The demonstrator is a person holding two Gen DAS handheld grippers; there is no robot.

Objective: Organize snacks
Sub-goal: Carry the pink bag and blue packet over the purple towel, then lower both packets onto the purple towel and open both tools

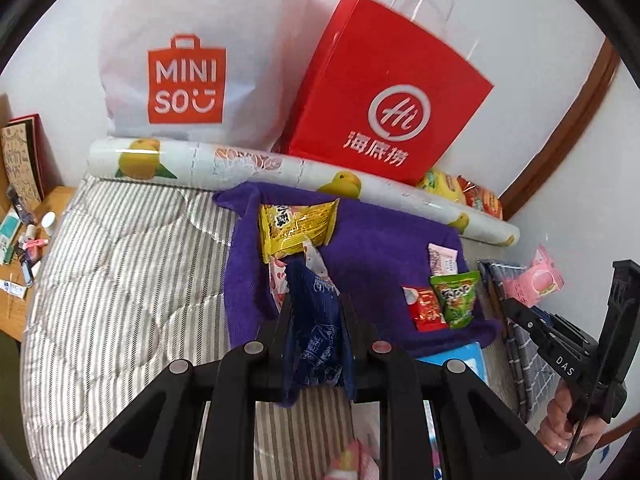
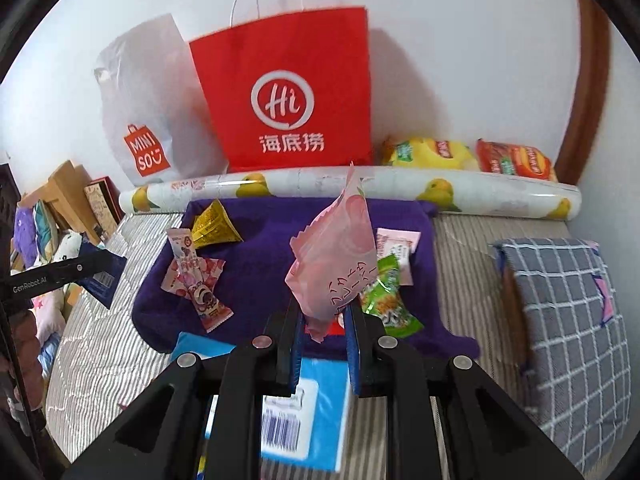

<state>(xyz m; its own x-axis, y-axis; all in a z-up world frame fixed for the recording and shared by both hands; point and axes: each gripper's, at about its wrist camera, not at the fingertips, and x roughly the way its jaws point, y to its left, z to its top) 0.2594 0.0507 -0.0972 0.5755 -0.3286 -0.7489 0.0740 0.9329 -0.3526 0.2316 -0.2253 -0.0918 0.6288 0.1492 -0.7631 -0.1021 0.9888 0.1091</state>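
My left gripper is shut on a dark blue snack packet and holds it above the purple towel. My right gripper is shut on a pink peach snack packet and holds it upright over the towel. On the towel lie a yellow packet, a red packet, a green packet and a small pink packet. The right wrist view also shows pink strawberry packets and the green packet.
A red paper bag and a white MINISO bag stand against the wall behind a rolled lemon-print sheet. Chip bags lie at the back right. A blue box and a grey checked pillow lie on the striped bed.
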